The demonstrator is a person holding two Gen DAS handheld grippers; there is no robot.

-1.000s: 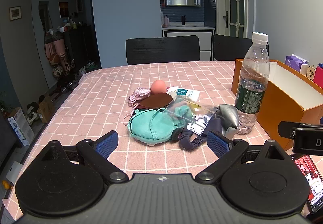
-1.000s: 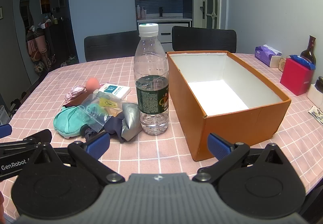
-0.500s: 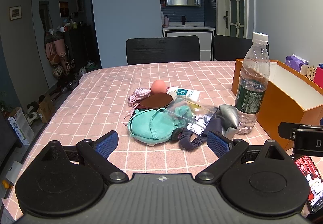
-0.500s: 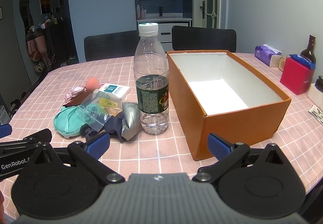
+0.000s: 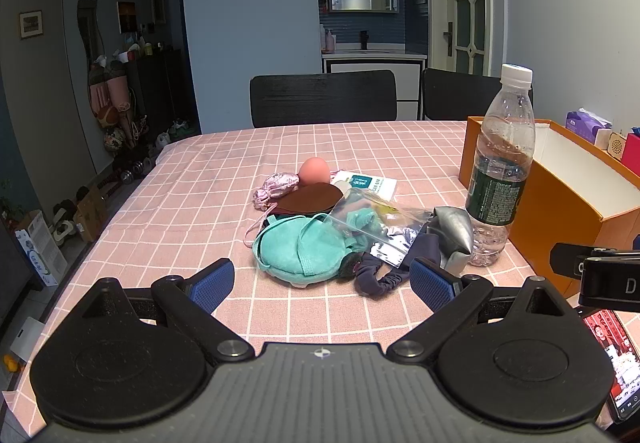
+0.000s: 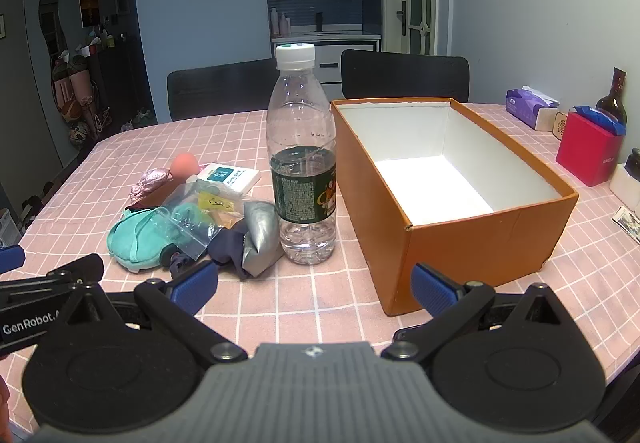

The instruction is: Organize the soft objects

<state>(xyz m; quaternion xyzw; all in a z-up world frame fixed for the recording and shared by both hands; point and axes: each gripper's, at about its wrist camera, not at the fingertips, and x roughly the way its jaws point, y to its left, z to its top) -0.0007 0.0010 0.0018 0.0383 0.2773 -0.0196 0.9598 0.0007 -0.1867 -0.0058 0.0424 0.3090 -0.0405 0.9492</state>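
Tablecloth (image 5: 328, 147): I see matt pink cloth, white grid.
Teal pouch (image 5: 298, 249): soft, fuzzy matt fabric.
Zip bag (image 5: 370, 229): clear glossy plastic, crinkled.
Silver pouch (image 5: 452, 229): smooth metallic sheen.
Pink bag (image 5: 276, 185): shiny satin-like cloth.
Water bottle (image 6: 303, 167): clear ribbed plastic, glossy label.
Orange box (image 6: 480, 239): matt cardboard, white inside.
Gripper pads (image 6: 430, 285): blue, finely ribbed, I think rubber.

Both grippers, left (image 5: 322, 279) and right (image 6: 314, 285), are black plastic with blue pads (image 5: 211, 285), round discs, silver screws and a grey middle.
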